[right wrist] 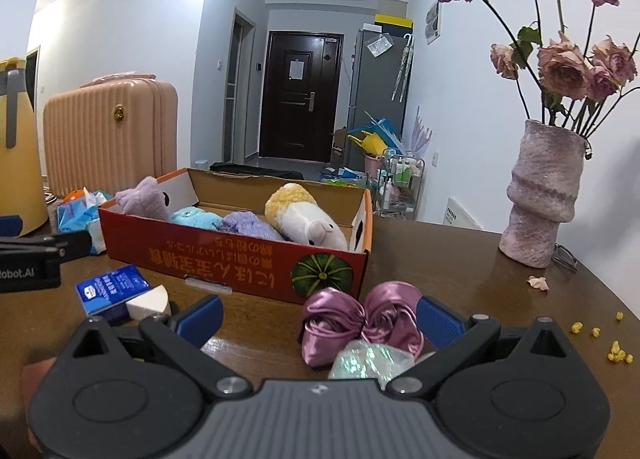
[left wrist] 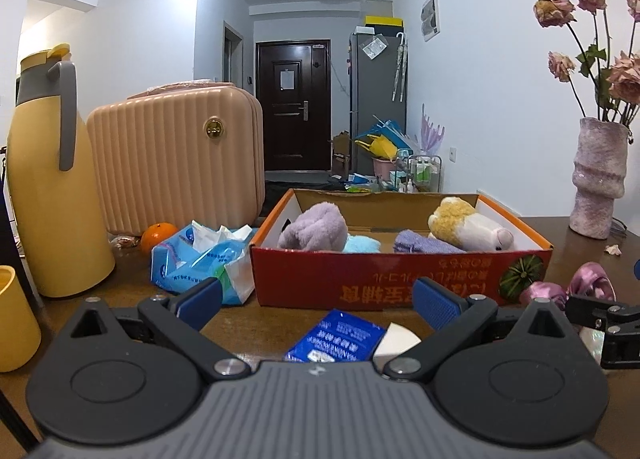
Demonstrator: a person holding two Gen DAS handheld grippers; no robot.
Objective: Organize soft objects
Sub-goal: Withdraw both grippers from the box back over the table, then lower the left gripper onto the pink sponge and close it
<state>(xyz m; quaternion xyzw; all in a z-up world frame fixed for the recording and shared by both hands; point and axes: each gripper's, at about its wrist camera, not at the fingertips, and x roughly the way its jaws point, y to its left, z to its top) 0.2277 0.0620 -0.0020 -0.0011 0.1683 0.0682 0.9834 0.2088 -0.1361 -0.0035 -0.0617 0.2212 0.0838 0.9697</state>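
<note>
Four plush toys (right wrist: 304, 219) in cardboard box (right wrist: 240, 271); pink satin scrunchie (right wrist: 360, 323), perhaps bow, just outside.

yellow jug (left wrist: 48, 179); pink suitcase (left wrist: 176, 155) – orange (left wrist: 158, 236); vase (right wrist: 540, 195) – dried roses (right wrist: 560, 63)

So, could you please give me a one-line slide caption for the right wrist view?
Open right tongs hover over a purple satin bow before a cardboard box of soft toys.

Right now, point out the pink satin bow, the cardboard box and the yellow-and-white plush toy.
pink satin bow (right wrist: 360, 325): right wrist view, on the knot between its two loops.
cardboard box (right wrist: 240, 263): right wrist view, on its red front wall.
yellow-and-white plush toy (left wrist: 470, 225): left wrist view, on its body.
</note>
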